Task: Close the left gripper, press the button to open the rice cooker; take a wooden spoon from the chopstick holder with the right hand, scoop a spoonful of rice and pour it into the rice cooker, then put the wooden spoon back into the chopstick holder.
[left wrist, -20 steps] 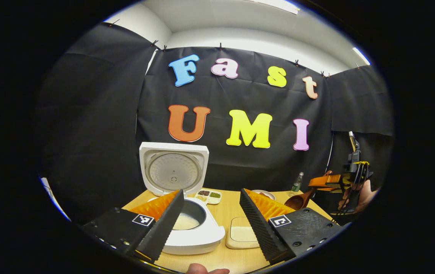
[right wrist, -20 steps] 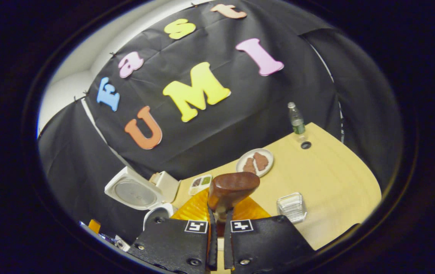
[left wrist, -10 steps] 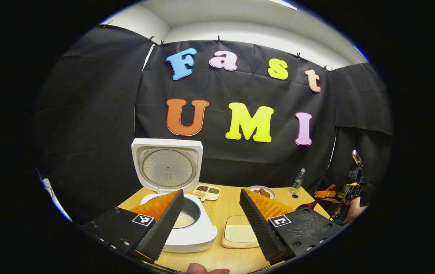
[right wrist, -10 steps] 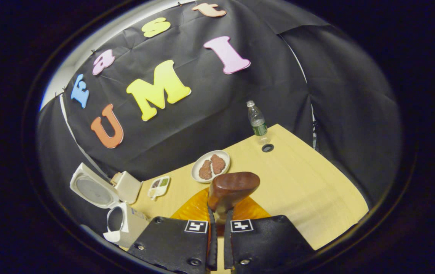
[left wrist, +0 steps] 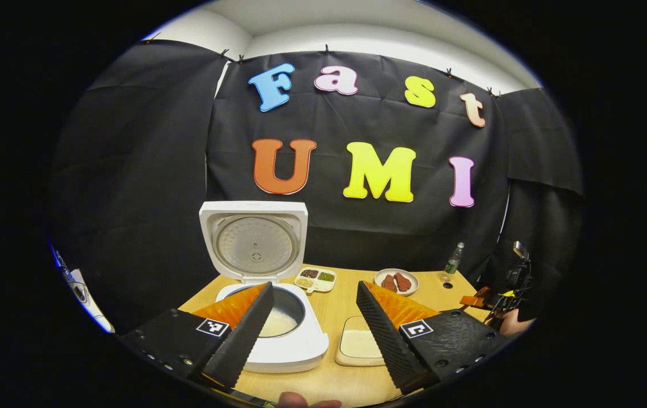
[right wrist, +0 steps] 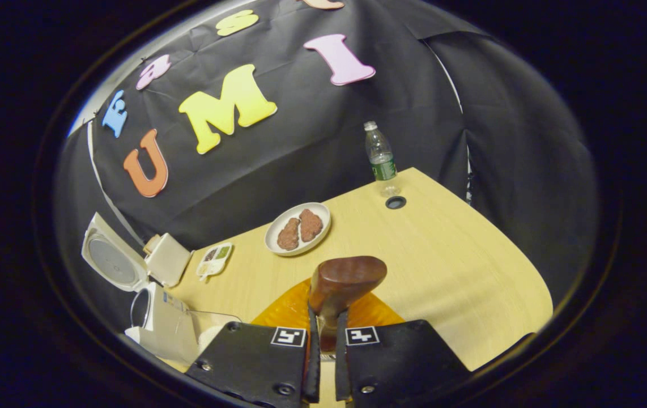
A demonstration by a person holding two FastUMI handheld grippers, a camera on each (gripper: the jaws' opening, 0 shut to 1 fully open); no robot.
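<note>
Your left gripper (left wrist: 313, 328) holds its jaws wide apart, gripping nothing; your right gripper (right wrist: 323, 362) keeps its jaws nearly together, both fingers pressing the handle of the wooden spoon (right wrist: 346, 280), whose bowl stands up just ahead of the fingertips.

Table (right wrist: 459, 255): in the right gripper view it now takes up more of the picture than half a second ago, and the far edge sits higher.

Rice cooker (left wrist: 269, 334): lid (left wrist: 254, 241) upright and open, white rice visible in the inner pot. In the left gripper view it sits between and behind your left gripper's fingers, slightly farther right than before. In the right gripper view the rice cooker (right wrist: 153, 317) has slid toward the lower left edge.

Shallow tray of rice (left wrist: 360, 345): just right of the cooker on the table, partly hidden by the right-hand finger of your left gripper.

Plate (right wrist: 278, 226) with two brown pieces: near the table's far side, now higher and more central in the right gripper view than earlier.

Small divided dish (left wrist: 315, 279): behind the cooker, beside the lid.

Water bottle (right wrist: 381, 158): upright at the far corner of the table.

Your right gripper (left wrist: 485, 300) also appears at the right edge of the left gripper view, lower than one second ago.
</note>
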